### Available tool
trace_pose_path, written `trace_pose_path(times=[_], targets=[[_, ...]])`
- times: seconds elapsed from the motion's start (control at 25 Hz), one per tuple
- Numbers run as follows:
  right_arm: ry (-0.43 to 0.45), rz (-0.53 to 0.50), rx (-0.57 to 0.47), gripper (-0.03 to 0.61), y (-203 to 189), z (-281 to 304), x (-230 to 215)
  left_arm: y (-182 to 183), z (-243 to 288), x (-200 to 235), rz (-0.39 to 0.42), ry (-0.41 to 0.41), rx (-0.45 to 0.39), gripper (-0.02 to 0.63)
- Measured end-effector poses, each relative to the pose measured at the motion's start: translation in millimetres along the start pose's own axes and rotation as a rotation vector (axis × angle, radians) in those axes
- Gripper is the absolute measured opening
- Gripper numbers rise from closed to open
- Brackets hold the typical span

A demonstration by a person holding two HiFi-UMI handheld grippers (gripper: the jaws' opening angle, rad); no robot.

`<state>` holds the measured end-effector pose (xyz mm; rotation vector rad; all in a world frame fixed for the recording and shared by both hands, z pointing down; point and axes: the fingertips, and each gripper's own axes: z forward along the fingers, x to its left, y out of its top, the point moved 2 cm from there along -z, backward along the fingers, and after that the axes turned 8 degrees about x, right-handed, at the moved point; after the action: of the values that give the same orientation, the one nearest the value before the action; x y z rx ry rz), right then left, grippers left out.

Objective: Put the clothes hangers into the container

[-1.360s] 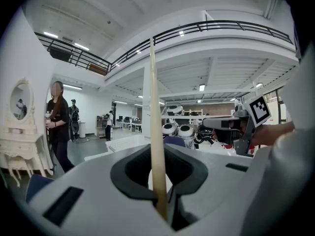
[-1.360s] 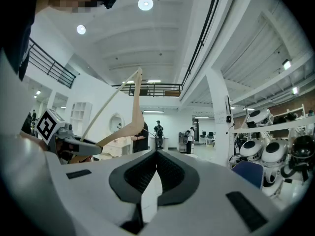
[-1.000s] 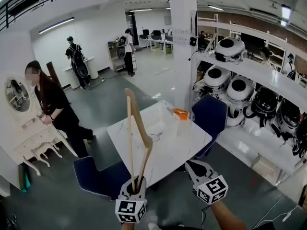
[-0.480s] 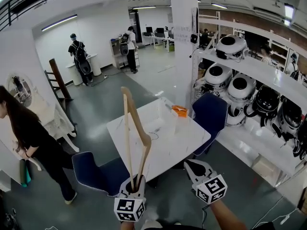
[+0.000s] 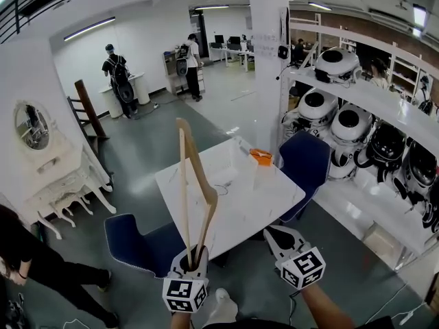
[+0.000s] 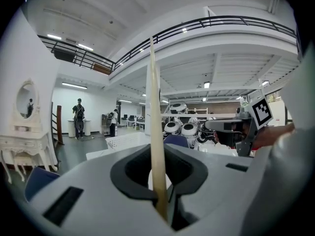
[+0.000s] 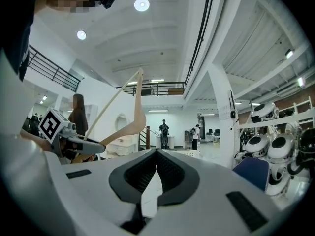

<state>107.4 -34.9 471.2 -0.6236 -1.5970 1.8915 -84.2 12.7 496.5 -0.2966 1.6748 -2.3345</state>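
A wooden clothes hanger (image 5: 196,190) stands nearly upright, its lower end clamped in my left gripper (image 5: 195,256), which is shut on it. In the left gripper view the hanger (image 6: 153,132) rises as a pale bar straight out of the jaws. My right gripper (image 5: 278,236) hovers beside it, to the right, shut and holding nothing. Both grippers hang in front of the near edge of a white table (image 5: 257,211). A white, see-through container (image 5: 231,173) sits on the table's far half. The right gripper view shows the hanger (image 7: 132,124) off to the left.
An orange object (image 5: 259,159) lies by the container. Blue chairs stand at the table's near left (image 5: 140,245) and far right (image 5: 304,170). Shelves of white and black robot heads (image 5: 343,125) run along the right. A person (image 5: 31,266) is at lower left; a white dresser (image 5: 58,177) stands at left.
The person at the left has walked from beside the dresser toward the lower left corner. Both grippers and the hanger have hardly moved.
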Motion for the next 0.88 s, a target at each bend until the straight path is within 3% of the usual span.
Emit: trace_pose_path(times=[0.88], targets=[[-0.005,0.005,0.042,0.020,7,109,-42,26,88,71,-0.029,-0.027,-0.005,0.052]])
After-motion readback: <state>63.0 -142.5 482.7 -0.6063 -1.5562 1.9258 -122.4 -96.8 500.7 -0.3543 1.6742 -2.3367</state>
